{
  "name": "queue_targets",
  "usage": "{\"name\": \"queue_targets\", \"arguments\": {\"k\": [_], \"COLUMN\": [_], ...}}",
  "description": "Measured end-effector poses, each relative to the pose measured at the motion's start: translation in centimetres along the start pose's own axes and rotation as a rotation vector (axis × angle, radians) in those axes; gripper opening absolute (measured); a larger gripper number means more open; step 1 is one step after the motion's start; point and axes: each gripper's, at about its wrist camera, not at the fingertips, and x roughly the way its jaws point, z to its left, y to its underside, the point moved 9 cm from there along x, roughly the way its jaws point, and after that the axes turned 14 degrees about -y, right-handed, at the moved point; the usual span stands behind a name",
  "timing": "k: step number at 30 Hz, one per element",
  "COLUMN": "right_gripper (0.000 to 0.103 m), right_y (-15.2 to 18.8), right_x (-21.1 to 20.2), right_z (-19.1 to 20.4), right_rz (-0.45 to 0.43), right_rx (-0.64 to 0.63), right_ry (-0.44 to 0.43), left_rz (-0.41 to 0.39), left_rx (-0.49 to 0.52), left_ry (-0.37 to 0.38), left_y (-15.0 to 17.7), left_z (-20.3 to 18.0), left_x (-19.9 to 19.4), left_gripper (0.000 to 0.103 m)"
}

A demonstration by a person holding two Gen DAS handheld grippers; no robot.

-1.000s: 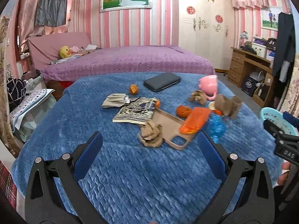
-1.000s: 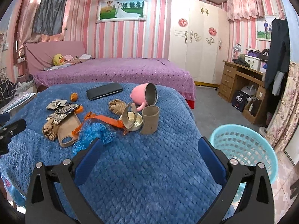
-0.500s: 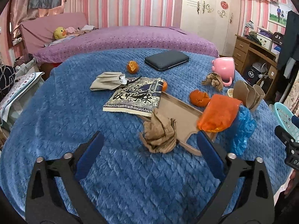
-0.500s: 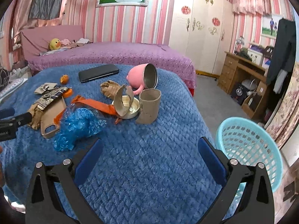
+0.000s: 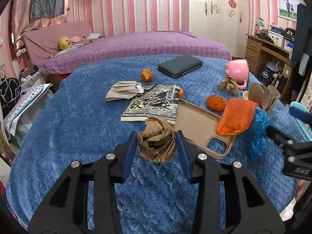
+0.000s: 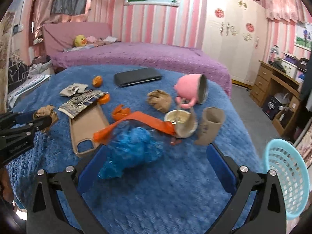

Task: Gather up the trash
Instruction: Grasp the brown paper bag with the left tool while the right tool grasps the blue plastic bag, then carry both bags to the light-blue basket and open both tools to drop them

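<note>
The left gripper (image 5: 157,141) is clenched on the crumpled brown paper wad (image 5: 157,142), its blue pads pressing both flanks where the wad sits on the blue quilted bed cover (image 5: 78,126) beside the beige phone case (image 5: 200,128). The light-blue plastic basket (image 6: 286,177) stands off the bed's far right edge, so the wad must likely travel rightward across the clutter. The right gripper (image 6: 154,163) is spread wide, straddling the crumpled blue plastic bag (image 6: 134,150), and is nearer the basket.
</note>
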Motion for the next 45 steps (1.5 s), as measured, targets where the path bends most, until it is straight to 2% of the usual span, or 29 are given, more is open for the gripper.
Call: {"name": "queue_targets", "arguments": {"k": [2,4,5,6,7,13,22,30,36,39,43,45], "right_gripper": [0.096,0.072,0.047,0.041,0.039,0.037,0.037,0.037,0.037,0.037,0.037,0.037], "right_y": [0.2,0.5,0.6,0.7,0.5,-0.2,3.1,2.7,2.5,2.9,3.8,4.3], "right_x": [1.5,2.6,3.0,3.0,2.8,-0.5,-3.3,-6.2,-9.2,-11.2,-13.8,-14.9], "right_z": [0.5,1.1,1.4,1.6,1.8,0.7,-4.5,-9.0,-13.7,-17.2,-21.9,-24.0], "right_rz": [0.041,0.080,0.104,0.113,0.108,0.080,0.118,0.014,-0.051,-0.078,-0.092,-0.080], "right_rx": [0.006,0.006,0.014,0.024,0.026,-0.012,0.050,0.121,0.164,0.202,0.230,0.223], "right_ry": [-0.032,-0.081,-0.124,-0.159,-0.180,-0.165,-0.127,-0.080,-0.022,0.024,0.103,0.154], "left_rz": [0.002,0.004,0.005,0.004,0.003,-0.006,-0.012,-0.031,-0.080,-0.093,-0.144,-0.145], "left_rx": [-0.016,-0.029,-0.033,-0.034,-0.035,-0.048,-0.037,-0.028,0.015,0.029,0.089,0.111], "left_ry": [-0.010,-0.016,-0.019,-0.022,-0.027,-0.028,-0.050,-0.071,-0.035,0.017,0.076,0.123], "left_y": [-0.1,-0.2,-0.2,-0.2,-0.2,-0.4,0.1,-0.1,-2.0,-3.1,-4.4,-4.5], "left_z": [0.6,0.9,1.1,1.1,1.2,1.4,1.3,0.1,-4.0,-7.5,-14.0,-17.5], "left_x": [0.1,0.2,0.3,0.3,0.3,0.1,-0.4,-2.1,-4.9,-6.0,-7.8,-8.2], "left_gripper": [0.040,0.040,0.040,0.040,0.040,0.040,0.040,0.040,0.040,0.040,0.040,0.040]}}
